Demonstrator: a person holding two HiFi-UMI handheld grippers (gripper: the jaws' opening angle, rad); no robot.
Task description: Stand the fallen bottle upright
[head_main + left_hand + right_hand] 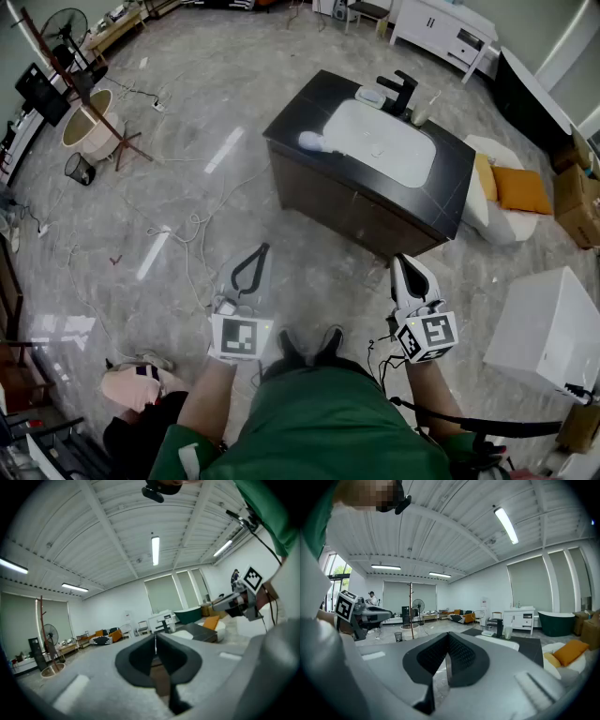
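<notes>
A white bottle (312,142) lies on its side at the left end of a black vanity counter (448,192), beside the white basin (382,142). A black faucet (398,91) stands behind the basin. Both grippers are held low in front of the person, well short of the counter and over the floor. My left gripper (260,251) is shut with nothing in it; its jaws meet in the left gripper view (156,642). My right gripper (398,262) is also shut and empty, its jaws together in the right gripper view (447,641). I cannot make out the bottle in either gripper view.
Loose cables (192,234) trail over the grey floor between me and the counter. A white box (548,333) stands at the right, and an orange cushion (520,187) lies on a white seat beyond the counter. A round basket (89,122) and a pole stand are at the far left.
</notes>
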